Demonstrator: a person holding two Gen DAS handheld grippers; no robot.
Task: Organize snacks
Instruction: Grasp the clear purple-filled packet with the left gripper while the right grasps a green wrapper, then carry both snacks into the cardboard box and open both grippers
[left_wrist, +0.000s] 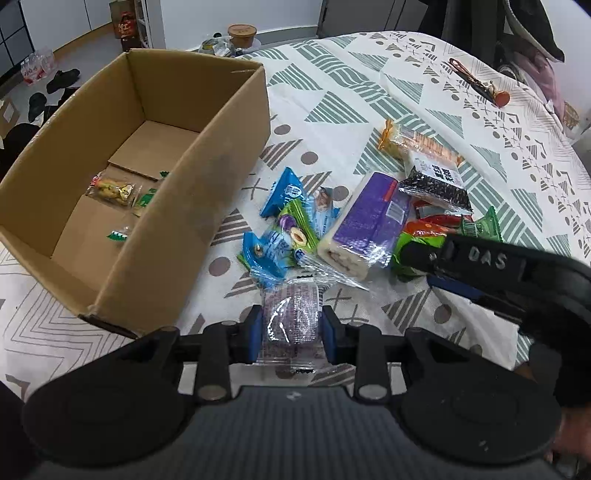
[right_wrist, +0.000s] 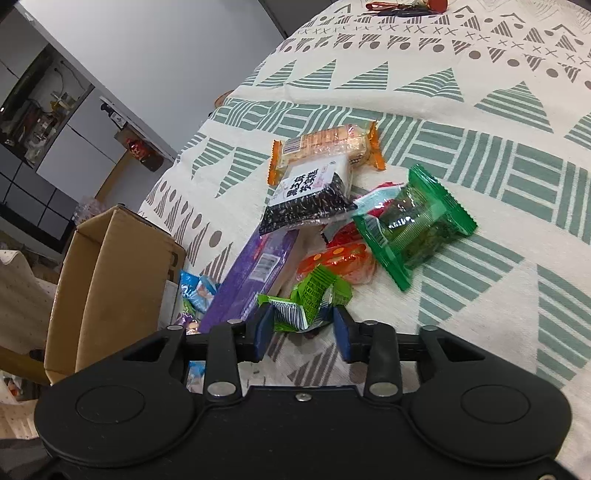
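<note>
Cardboard box (left_wrist: 207, 177) holds few snacks (yellow one (left_wrist: 112, 190)); left gripper (left_wrist: 293, 334) pinching purple packet (left_wrist: 291, 317).

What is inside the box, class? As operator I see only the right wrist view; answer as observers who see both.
Observer: The box holds a yellowish snack and some green-edged wrappers.
Operator: What is the left gripper doing?
Observer: The left gripper is shut on a clear purple packet, just beside the box's near corner.
</note>
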